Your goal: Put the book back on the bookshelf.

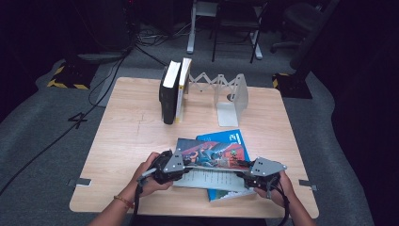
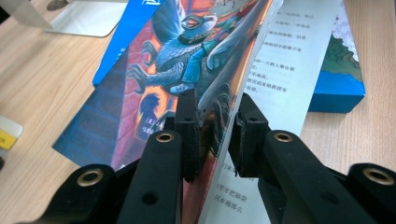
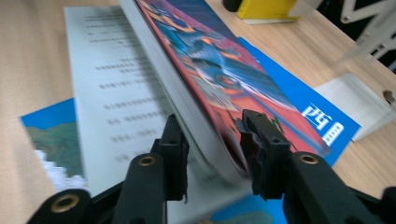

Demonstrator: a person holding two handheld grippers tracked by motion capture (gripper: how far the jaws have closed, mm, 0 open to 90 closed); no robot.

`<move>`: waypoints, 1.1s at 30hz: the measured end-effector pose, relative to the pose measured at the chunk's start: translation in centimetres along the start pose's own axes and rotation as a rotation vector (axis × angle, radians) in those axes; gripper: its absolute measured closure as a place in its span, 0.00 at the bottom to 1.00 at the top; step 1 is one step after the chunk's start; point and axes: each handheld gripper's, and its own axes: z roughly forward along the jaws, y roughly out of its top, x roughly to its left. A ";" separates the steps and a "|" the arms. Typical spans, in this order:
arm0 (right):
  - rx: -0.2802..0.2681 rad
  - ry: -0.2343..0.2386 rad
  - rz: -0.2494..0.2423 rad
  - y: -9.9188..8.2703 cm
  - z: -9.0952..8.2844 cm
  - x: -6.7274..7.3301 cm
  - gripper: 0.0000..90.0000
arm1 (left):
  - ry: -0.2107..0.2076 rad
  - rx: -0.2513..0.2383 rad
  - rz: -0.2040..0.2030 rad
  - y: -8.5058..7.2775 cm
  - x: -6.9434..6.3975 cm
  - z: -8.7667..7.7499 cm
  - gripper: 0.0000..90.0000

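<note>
A paperback with a colourful illustrated cover [image 1: 214,155] is held tilted above the wooden table [image 1: 127,136], one gripper at each end. My left gripper [image 1: 181,167] is shut on its left end; in the left gripper view the jaws [image 2: 215,98] clamp the page block, cover [image 2: 187,56] to the left. My right gripper [image 1: 242,173] is shut on the right end, and the jaws [image 3: 211,116] straddle the blurred page block [image 3: 196,116]. A white printed flap [image 1: 207,178] [image 2: 289,60] [image 3: 116,79] hangs loose under the book. A blue book [image 1: 235,139] [image 2: 341,88] lies flat beneath.
Two upright books [image 1: 171,92], one dark and one yellow-edged, stand at the back of the table against a white extendable bookend [image 1: 233,101]. Bare wood lies left of the held book. Chair legs and cables stand on the floor beyond the far edge.
</note>
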 end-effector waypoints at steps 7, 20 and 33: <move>-0.003 0.019 -0.050 -0.1 0.6 0.3 0.85 | 0.044 0.015 -0.070 -0.2 0.8 -0.4 0.68; 0.017 0.002 -0.092 0.9 0.6 1.2 0.87 | 0.129 0.070 -0.019 3.0 -2.9 1.3 0.52; -0.013 -0.003 -0.079 1.6 0.7 1.6 0.80 | 0.141 0.082 -0.035 2.7 -2.7 3.2 0.76</move>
